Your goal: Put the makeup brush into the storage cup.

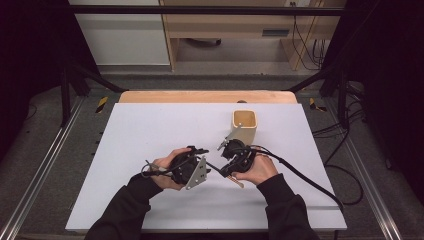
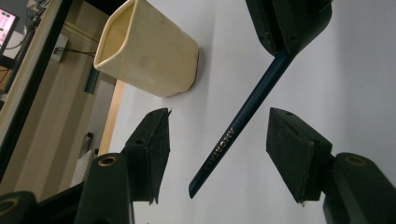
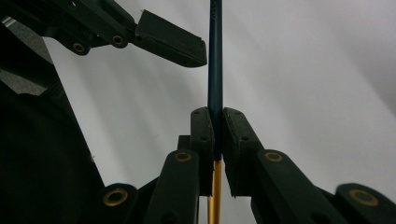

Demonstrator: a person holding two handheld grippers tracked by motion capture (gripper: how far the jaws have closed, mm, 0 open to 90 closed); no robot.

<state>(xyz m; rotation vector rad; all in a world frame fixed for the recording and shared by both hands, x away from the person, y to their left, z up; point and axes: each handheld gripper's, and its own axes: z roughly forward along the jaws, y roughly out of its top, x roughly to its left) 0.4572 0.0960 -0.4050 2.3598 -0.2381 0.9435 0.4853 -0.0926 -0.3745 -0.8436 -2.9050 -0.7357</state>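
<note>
The right hand-held gripper is clamped on a dark blue pen, its 2 jaws pressed flat against the barrel; in the right gripper view the blue part rises straight out of the grip, while a gold-coloured part runs down below the pads. The left hand-held gripper faces it with its jaws standing apart on either side of the pen's free end; its pads do not touch the barrel, so it holds nothing yet. In the high view both hand-held grippers meet just in front of the person, near the middle of the counter and a little toward its near edge, the left one and the right one almost tip to tip, with the pen bridging the small gap between them. Just beyond the right hand-held gripper, toward the far right part of the counter, stands a cream square cup, upright, open at the top and apparently empty. As I judge it, the pickup of the pen is done and the work sits at a 2-handed step: either a handover or pulling the blue cap off the gold body. Left to do, by this reading, are closing the left jaws on the blue end and then separating or passing the pen; the cup looks like the place where it ends up, though nothing is in it yet.
</note>
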